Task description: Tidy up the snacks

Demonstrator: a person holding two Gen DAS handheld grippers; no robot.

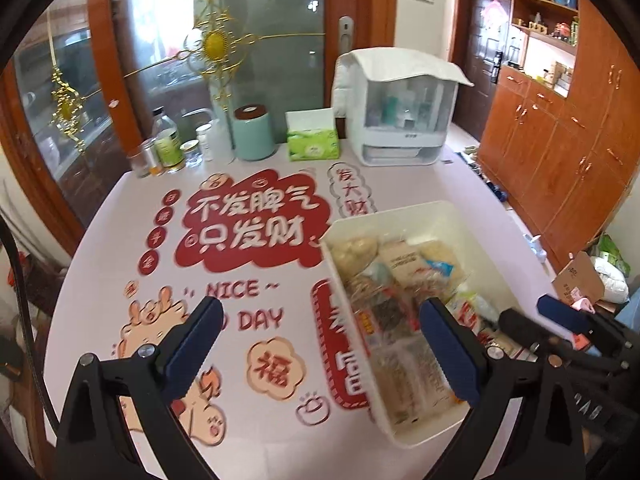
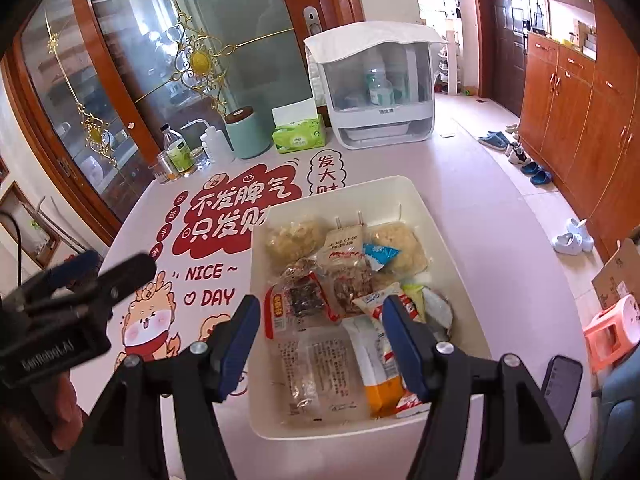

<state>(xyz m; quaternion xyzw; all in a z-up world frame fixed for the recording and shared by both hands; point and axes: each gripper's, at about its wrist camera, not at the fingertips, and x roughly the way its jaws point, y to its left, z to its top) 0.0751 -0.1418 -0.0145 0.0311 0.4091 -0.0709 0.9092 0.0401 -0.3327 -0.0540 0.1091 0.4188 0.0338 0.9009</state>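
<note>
In the white bin (image 2: 416, 200), overlapping snack packets (image 2: 320, 320) hide each other; both grippers' jaws spread, empty.

1. The table (image 2: 472, 216) wears a pale cover printed with red characters and a cartoon.
2. A white bin (image 2: 404, 188) of snack packets (image 2: 320, 304) sits on it.
3. Beyond the bin stand a white storage box (image 2: 380, 120), a green tissue pack (image 2: 298, 136), a mint canister (image 2: 246, 132) and bottles and jars (image 2: 180, 152).
4. Just right of the bin lies a phone (image 2: 564, 384).
</note>
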